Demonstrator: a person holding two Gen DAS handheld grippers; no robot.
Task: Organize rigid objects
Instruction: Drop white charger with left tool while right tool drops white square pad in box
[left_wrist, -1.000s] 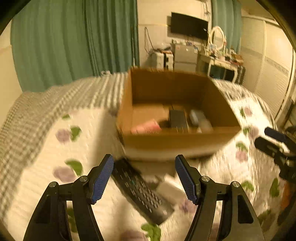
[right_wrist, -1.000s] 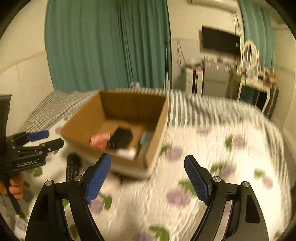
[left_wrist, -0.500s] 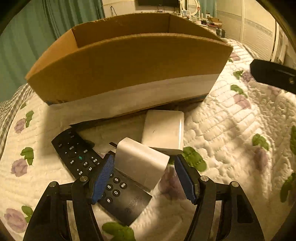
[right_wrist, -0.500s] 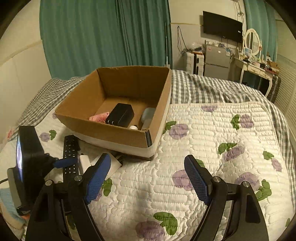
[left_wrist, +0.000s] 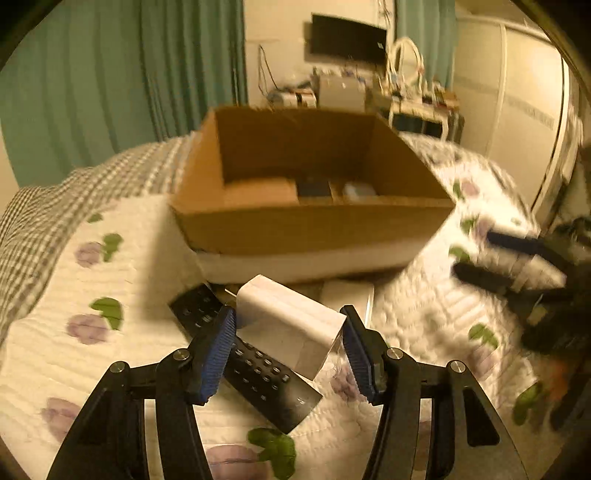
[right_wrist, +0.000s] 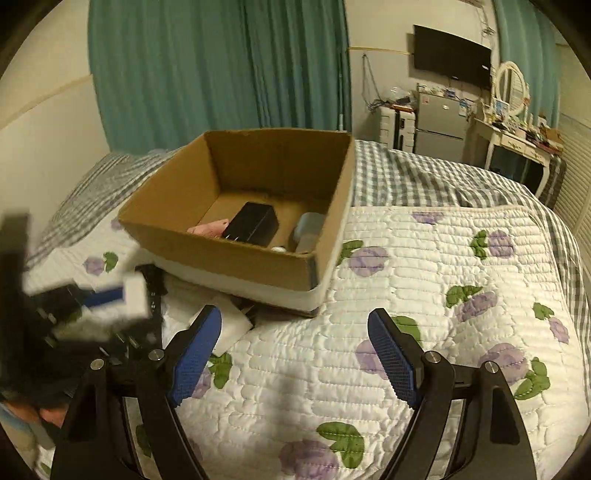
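My left gripper (left_wrist: 288, 328) is shut on a white power adapter (left_wrist: 288, 325) and holds it above a black remote control (left_wrist: 251, 358) that lies on the quilt. A flat white box (left_wrist: 347, 297) lies just behind it. The open cardboard box (left_wrist: 314, 225) stands beyond; it also shows in the right wrist view (right_wrist: 236, 254), with a black adapter (right_wrist: 253, 223), a pink item (right_wrist: 208, 229) and a pale blue item (right_wrist: 308, 230) inside. My right gripper (right_wrist: 295, 350) is open and empty over the quilt, right of the left gripper (right_wrist: 107, 299).
The floral quilt (right_wrist: 424, 295) covers the bed, with a checked blanket (right_wrist: 424, 181) behind. Green curtains (right_wrist: 221, 70), a fridge (right_wrist: 439, 125) and a dressing table (right_wrist: 513, 144) stand at the far wall.
My left gripper has closed on the white adapter and lifted it off the remote, pulling back from the box. The right gripper has barely moved.
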